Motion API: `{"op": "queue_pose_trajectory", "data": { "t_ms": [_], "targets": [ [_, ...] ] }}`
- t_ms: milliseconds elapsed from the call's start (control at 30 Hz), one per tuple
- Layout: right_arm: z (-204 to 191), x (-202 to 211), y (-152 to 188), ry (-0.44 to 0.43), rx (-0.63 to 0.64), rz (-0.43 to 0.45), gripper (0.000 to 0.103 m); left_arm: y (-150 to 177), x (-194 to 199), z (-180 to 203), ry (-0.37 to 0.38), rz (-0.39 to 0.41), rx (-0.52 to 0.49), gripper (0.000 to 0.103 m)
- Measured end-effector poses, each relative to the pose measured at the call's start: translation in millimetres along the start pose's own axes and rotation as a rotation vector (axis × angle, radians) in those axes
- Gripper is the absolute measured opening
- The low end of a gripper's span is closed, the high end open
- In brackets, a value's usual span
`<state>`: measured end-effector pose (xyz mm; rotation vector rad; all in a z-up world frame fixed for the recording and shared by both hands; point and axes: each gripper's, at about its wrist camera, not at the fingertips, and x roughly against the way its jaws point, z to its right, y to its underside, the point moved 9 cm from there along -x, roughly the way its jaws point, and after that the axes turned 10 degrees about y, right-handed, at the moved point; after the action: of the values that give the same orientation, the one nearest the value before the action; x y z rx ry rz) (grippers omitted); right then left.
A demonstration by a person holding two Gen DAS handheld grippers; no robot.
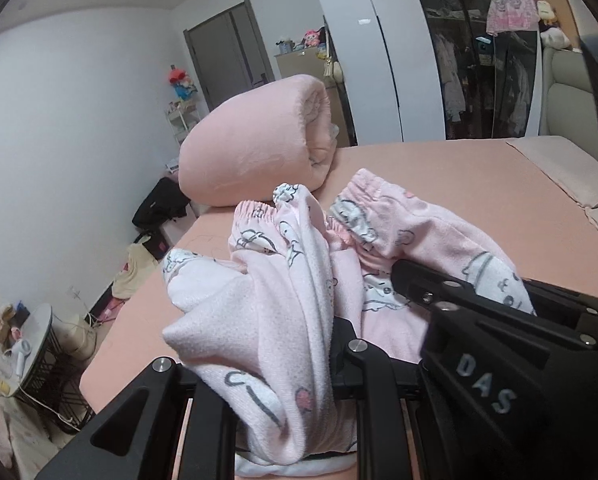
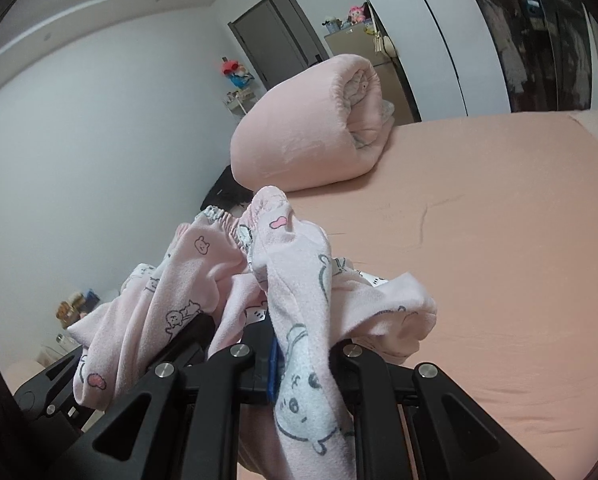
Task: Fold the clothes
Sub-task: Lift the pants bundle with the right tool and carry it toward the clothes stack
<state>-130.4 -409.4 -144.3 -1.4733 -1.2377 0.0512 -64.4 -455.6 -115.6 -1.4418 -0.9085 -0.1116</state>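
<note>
Left wrist view: both tools, left tool [image 1: 299,364] and right tool [image 2: 299,360], angled down, grasping pink pajama pants [image 1: 267,280].

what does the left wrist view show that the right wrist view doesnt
Only the left wrist view: the mirror with a pink garment hung above it, the round side table, and the right tool's "DAS" lettering.

Only the right wrist view: a wrinkle in the sheet.

Both: each tool shut on the pink printed pyjamas, the rolled pink blanket, the bed.
</note>
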Motion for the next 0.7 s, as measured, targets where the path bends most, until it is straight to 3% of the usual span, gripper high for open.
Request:
{"op": "queue_pose_trajectory", "data": {
  "t_ms": [200, 333, 567, 700],
  "targets": [
    [-11.0, -22.7, 5.5, -0.033, 0.001, -0.026, 0.011, 15.3, -16.8, -27.7, -0.011, -0.030, 0.057, 0.015],
    [-18.2, -35.2, 5.5, -0.069, -0.024, -0.038, 0.011, 18.1, -19.6, -33.6, -0.048, -0.021, 0.033, 0.015],
    [-27.4, -52.6, 8.3, -0.084, -0.010, -0.041, 0.011, 24.3, -35.3, -60.3, -0.029, -0.045, 0.122, 0.015],
    [-24.5, -66.1, 27.5, -0.071, 0.019, -0.099, 0.011, 42.5, -47.0, -63.1, -0.012, -0.085, 0.139, 0.015]
  ]
}}
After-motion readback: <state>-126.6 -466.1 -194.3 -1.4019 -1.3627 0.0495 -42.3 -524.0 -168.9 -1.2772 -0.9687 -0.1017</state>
